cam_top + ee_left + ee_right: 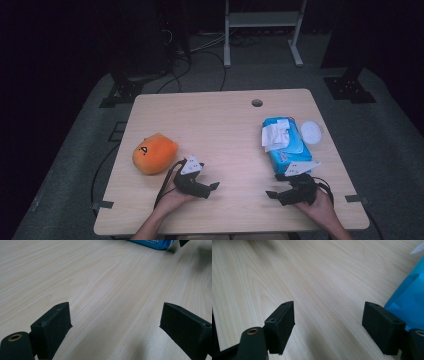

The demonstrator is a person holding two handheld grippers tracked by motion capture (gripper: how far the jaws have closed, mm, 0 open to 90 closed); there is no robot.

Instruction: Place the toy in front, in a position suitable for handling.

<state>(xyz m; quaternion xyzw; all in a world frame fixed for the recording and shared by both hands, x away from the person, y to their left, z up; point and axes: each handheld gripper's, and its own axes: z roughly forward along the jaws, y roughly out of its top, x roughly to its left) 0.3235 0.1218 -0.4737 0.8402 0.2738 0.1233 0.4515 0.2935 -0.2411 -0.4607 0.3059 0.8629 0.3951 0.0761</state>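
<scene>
Both tongs wide open, empty, low over table [225,125]: left tongs [214,186], right tongs [270,194]. Blue wipes pack [285,145] at 1 o'clock of right tongs; orange plush [154,153] at 10 o'clock of left. Advisable: square jaws before closing.

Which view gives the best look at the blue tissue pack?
The high view: the whole blue tissue pack lies flat on the table, a white tissue pulled from its top. The left gripper view catches just a far corner at the top edge; the right gripper view shows one blurred blue side beside its tongs.
</scene>
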